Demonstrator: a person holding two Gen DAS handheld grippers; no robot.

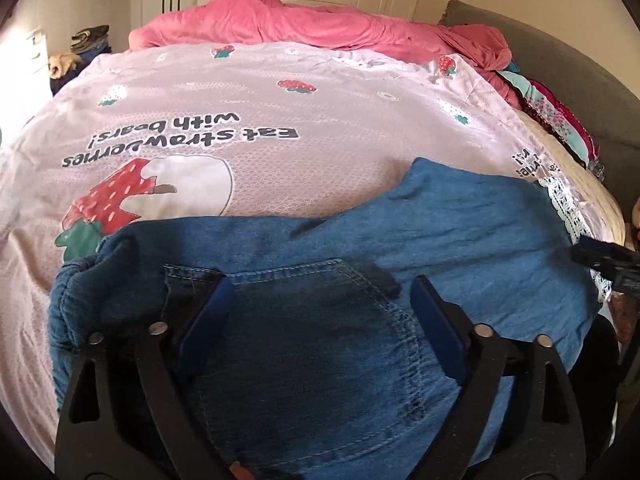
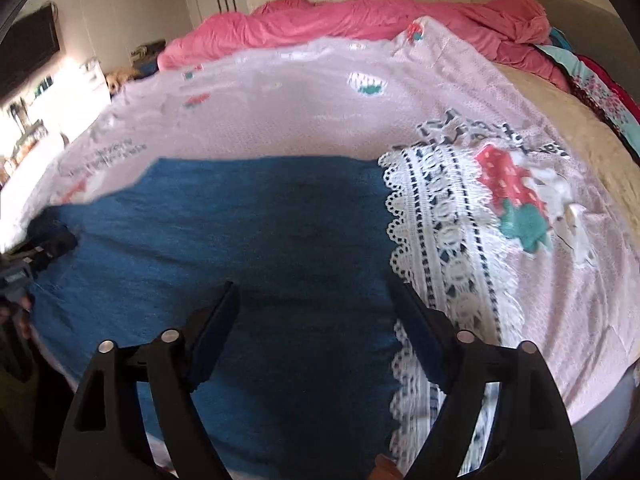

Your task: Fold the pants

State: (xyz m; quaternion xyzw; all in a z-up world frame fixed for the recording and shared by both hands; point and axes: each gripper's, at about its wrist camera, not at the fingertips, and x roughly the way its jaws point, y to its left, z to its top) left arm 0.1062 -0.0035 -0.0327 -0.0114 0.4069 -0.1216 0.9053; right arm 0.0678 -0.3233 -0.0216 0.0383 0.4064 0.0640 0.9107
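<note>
Left gripper [image 1: 320,312]: we hold it low over the pants, its two blue fingers [image 1: 208,320] spread wide with nothing between them but the cloth beneath; whether they touch the denim we cannot tell.
Pants [image 1: 304,360]: blue denim, lying on the near part of the bedspread; in our left view the back pocket [image 1: 320,320] sits right between the spread fingers, and the bunched waistband [image 1: 80,280] lies to the left of it.
Pant leg [image 2: 248,240]: in our right view it stretches flat and dark blue across the bedspread, its right edge against the lace trim.
Right gripper [image 2: 316,328]: we hold it above that leg, fingers wide apart and holding nothing; the left finger [image 2: 216,332] is over denim, the right one over the leg's edge by the lace.
Lace trim [image 2: 440,240]: white, running along the bedspread just right of the pants.
Bedspread [image 1: 280,120]: pale pink with strawberries and printed words, under the pants.
Pink quilt [image 1: 320,24]: heaped beyond the bedspread's far edge.
</note>
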